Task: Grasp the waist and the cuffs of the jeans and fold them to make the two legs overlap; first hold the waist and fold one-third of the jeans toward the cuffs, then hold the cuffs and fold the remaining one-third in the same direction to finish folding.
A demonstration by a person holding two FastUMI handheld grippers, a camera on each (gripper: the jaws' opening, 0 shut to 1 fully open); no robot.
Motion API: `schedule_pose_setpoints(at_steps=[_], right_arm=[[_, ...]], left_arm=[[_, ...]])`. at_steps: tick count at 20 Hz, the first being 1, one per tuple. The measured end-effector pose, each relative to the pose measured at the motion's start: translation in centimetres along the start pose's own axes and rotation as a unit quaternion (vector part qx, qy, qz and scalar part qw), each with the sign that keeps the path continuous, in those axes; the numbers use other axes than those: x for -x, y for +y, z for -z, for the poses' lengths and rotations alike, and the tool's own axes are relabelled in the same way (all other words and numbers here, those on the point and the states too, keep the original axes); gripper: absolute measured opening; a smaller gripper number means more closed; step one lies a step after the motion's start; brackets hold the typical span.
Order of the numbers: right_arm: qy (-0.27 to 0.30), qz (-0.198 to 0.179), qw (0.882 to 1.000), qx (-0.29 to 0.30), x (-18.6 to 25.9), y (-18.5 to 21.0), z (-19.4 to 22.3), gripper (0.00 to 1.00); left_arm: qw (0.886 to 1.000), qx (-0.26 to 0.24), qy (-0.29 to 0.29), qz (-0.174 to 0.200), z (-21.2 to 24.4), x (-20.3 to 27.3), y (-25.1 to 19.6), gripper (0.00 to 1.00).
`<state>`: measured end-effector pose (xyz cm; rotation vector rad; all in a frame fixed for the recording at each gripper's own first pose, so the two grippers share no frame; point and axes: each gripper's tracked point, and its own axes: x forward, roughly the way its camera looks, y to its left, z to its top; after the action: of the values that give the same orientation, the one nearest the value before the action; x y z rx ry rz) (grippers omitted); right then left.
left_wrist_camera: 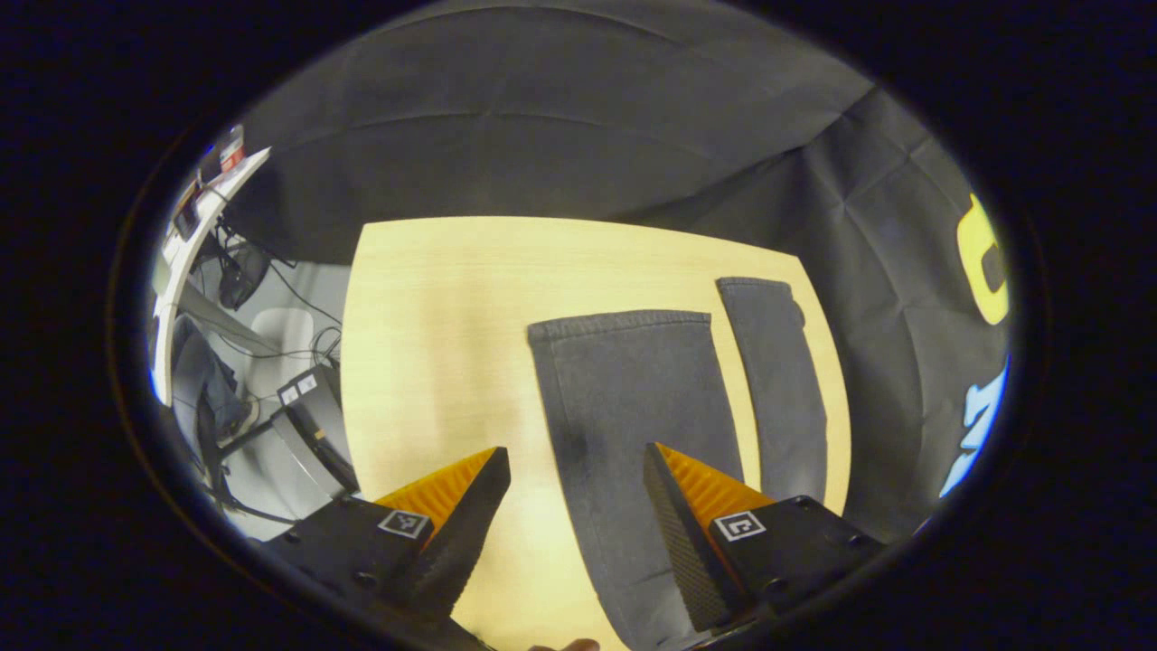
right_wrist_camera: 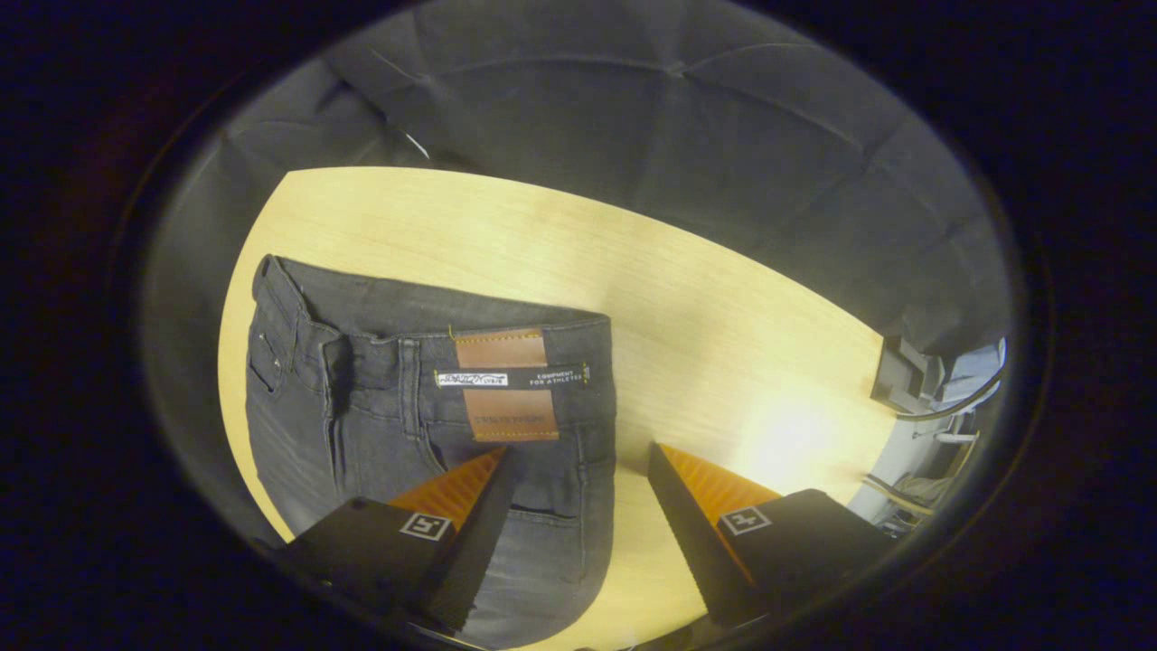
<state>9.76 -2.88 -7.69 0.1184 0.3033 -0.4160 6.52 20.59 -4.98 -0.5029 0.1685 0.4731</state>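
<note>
Two views share one pale wooden worktop (left_wrist_camera: 434,325) where dark grey jeans (right_wrist_camera: 380,407) lie flat: legs and cuffs (left_wrist_camera: 624,321) toward twelve o'clock in the left gripper view, waist with its brown leather patch (right_wrist_camera: 504,384) centred in the right gripper view. Left gripper (left_wrist_camera: 574,470) and right gripper (right_wrist_camera: 577,470) hover with jaws wide, holding nothing.

Dark grey jeans (left_wrist_camera: 624,389) lie on a pale yellow wood-grain table (left_wrist_camera: 434,334). The waist patch (right_wrist_camera: 504,384) is tan brown, crossed by a black strip with white lettering.
</note>
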Motion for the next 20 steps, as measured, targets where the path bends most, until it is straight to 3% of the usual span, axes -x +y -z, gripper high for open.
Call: schedule_pose_setpoints(at_steps=[5,7,9,16,17,20], right_arm=[[0.001,-0.002,1.000,0.003,0.1,-0.1,0.0,0.92],[0.003,-0.002,1.000,0.002,0.0,-0.2,-0.1,0.92],[0.003,-0.002,1.000,-0.001,0.0,-0.1,0.0,0.92],[-0.007,0.001,1.000,-0.002,0.0,-0.1,0.0,0.92],[-0.009,0.000,1.000,-0.001,0.0,-0.1,-0.1,0.92],[-0.004,-0.004,1.000,0.012,0.1,-0.2,0.0,0.92]], left_arm=[[0.997,-0.028,0.027,-0.070,0.0,-5.8,1.2,0.99],[0.992,-0.041,0.032,-0.117,0.3,-6.9,2.3,0.98],[0.990,-0.056,0.020,-0.129,-0.5,-7.7,2.1,0.92],[0.989,-0.056,-0.005,-0.135,-0.8,-7.8,1.4,0.92],[0.989,-0.064,-0.007,-0.129,-0.8,-7.9,1.0,0.89],[0.989,-0.078,-0.007,-0.123,-0.7,-8.6,0.2,0.63]])
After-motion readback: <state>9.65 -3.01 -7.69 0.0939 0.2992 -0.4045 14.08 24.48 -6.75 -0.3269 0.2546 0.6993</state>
